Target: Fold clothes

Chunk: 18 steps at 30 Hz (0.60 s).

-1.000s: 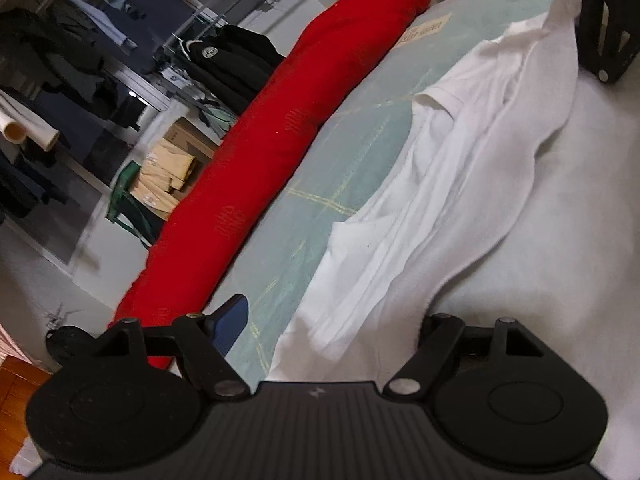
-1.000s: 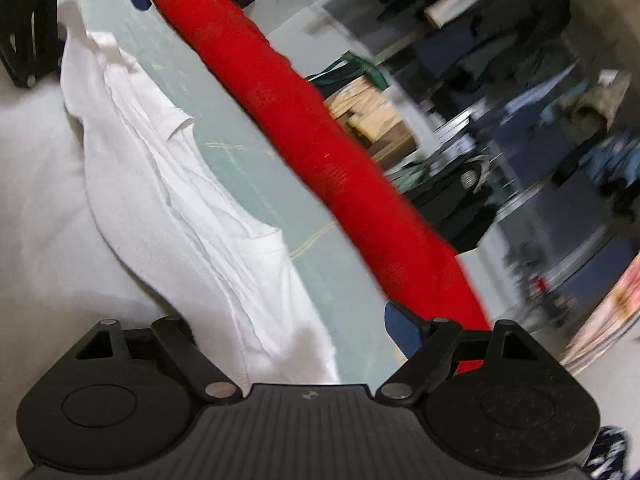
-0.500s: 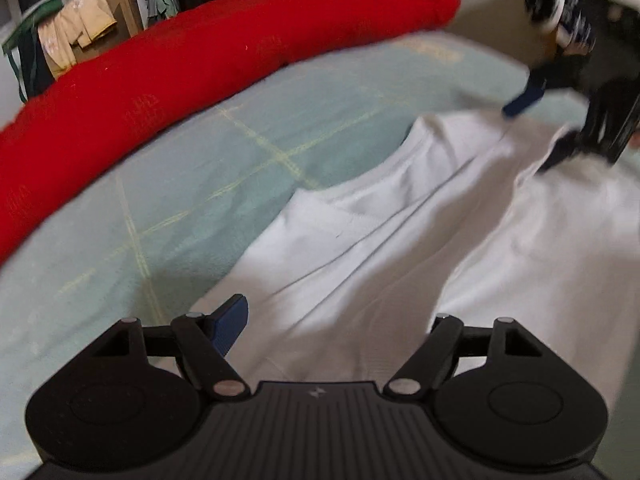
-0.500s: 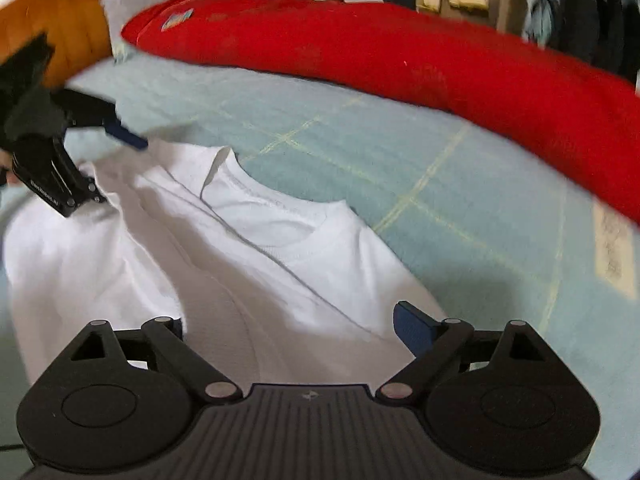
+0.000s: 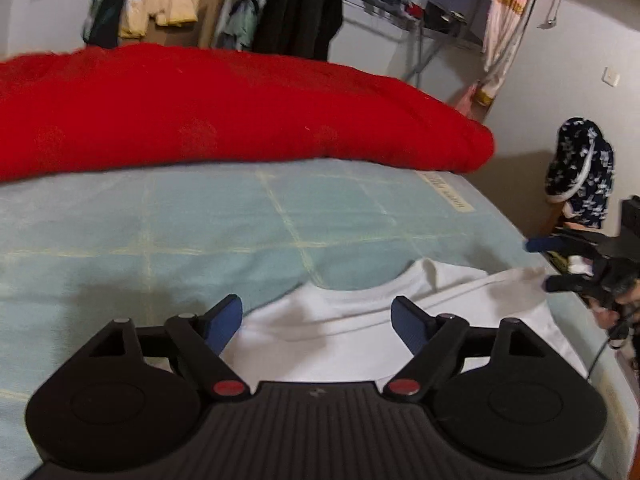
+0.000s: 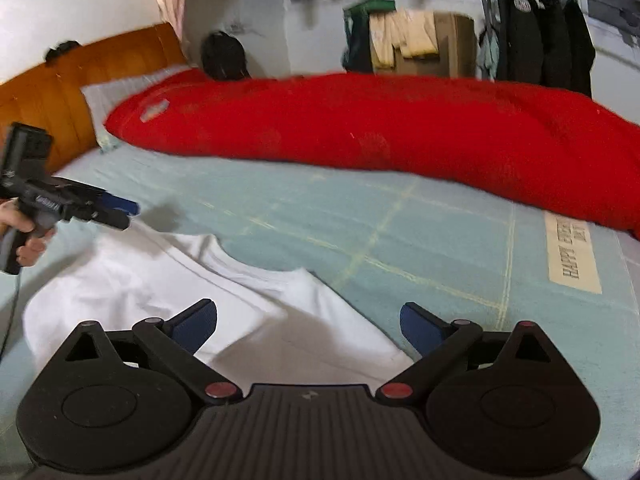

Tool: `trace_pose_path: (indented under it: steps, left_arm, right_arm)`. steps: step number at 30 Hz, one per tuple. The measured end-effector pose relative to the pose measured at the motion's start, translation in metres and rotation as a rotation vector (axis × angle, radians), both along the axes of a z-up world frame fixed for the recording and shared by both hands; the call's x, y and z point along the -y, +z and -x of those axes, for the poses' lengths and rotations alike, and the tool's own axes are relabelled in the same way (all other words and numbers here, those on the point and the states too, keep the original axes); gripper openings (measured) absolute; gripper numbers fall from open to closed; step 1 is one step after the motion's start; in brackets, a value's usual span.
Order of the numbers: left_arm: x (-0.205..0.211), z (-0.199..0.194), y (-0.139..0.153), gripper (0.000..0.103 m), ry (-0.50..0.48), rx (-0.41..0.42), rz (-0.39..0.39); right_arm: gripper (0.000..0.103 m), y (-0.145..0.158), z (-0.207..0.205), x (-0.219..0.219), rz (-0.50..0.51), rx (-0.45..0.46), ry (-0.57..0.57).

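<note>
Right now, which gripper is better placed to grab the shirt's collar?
Left. The left gripper is open right before the collar of the shirt; the right gripper is open over a shoulder.

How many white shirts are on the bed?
1. The white shirt lies flat on the pale green bedsheet, in front of the red blanket roll. Nothing shows another one, though a second could be hidden underneath.
</note>
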<state>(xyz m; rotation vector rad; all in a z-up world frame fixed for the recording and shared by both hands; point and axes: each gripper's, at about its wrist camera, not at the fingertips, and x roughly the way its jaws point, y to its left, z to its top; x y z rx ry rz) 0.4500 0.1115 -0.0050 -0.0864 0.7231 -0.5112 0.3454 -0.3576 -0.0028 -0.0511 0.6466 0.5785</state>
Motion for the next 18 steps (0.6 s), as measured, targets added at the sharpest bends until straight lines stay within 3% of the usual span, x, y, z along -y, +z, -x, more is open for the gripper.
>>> trace_pose_path:
  steps: [3,10,12,13,15,16,18]
  left_arm:
    - [-0.005,0.017,0.007,0.082,0.002,0.045,-0.043]
    - [0.014,0.048,-0.016,0.086,-0.215,-0.026,0.061]
    - [0.025,0.045,-0.030,0.086,-0.222,-0.019,-0.001]
    - [0.031,0.040,-0.039,0.086,-0.191,-0.011,-0.080]
    - [0.032,0.029,-0.057,0.077,-0.109,-0.007,-0.187]
    - [0.031,0.026,-0.061,0.077,-0.074,-0.007,-0.209]
    - [0.030,0.025,-0.053,0.077,-0.038,0.000,-0.191]
  right_arm:
    - [0.100,-0.002,0.016,0.003,-0.011,0.007,0.021]
    - [0.100,-0.036,0.011,-0.006,-0.050,-0.074,0.060]
    - [0.100,-0.045,0.009,-0.009,-0.062,-0.097,0.072]
    - [0.100,-0.050,0.008,-0.010,-0.067,-0.109,0.077]
    - [0.095,-0.060,0.007,-0.013,-0.078,-0.132,0.088]
    - [0.082,-0.065,0.006,-0.014,-0.084,-0.144,0.094]
    - [0.079,-0.066,0.003,-0.005,-0.130,-0.134,0.046]
